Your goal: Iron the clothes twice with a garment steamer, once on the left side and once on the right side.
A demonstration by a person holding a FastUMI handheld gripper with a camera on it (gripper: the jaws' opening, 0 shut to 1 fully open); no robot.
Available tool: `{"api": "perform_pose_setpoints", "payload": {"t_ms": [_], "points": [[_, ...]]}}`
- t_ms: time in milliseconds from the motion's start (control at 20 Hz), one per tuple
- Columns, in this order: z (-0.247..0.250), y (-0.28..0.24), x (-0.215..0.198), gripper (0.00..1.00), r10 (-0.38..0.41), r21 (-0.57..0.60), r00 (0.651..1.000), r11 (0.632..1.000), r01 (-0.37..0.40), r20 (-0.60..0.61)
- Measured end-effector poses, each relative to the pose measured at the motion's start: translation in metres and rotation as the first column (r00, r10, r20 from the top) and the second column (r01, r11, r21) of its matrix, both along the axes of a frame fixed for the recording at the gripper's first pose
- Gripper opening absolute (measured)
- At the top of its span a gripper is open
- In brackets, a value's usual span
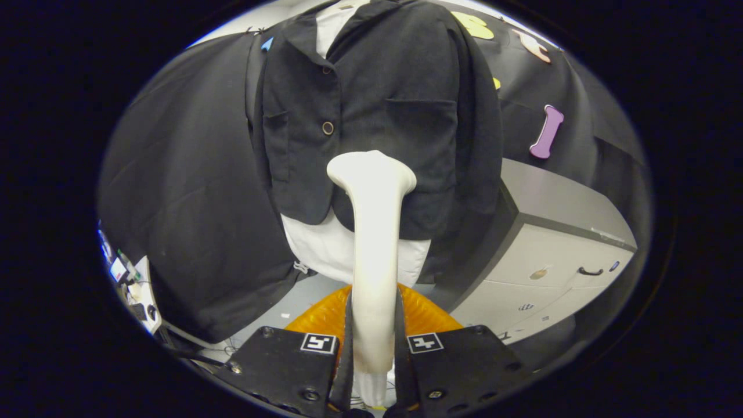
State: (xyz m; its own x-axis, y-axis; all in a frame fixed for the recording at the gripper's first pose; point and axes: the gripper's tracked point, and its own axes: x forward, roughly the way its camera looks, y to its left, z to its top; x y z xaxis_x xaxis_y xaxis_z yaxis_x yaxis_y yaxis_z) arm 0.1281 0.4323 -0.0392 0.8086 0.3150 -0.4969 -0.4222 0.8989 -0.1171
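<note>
Between the fingers (374, 342), which are clamping its handle, a white garment steamer (374, 232) is pointing toward 12 o'clock. Its head is lying against the dark jacket (377, 104), near the hem.

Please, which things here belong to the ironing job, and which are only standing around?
For the job:
- garment steamer, both fingers of the gripper pressing its handle
- black jacket over white garment

Standing around:
- grey cabinet
- orange object
</note>
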Motion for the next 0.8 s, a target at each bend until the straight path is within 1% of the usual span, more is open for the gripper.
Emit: {"api": "perform_pose_setpoints", "payload": {"t_ms": [200,500,600,800], "points": [[0.014,0.001,-0.009,0.31,0.006,0.021,1.0,1.0,-0.006,0.017],[0.066,0.016,-0.034,0.31,0.03,0.081,0.995,0.996,-0.038,0.093],[0.086,0.026,-0.045,0.31,0.044,0.102,0.992,0.993,-0.056,0.122],[0.131,0.055,-0.064,0.31,0.094,0.121,0.976,0.986,-0.119,0.194]]}}
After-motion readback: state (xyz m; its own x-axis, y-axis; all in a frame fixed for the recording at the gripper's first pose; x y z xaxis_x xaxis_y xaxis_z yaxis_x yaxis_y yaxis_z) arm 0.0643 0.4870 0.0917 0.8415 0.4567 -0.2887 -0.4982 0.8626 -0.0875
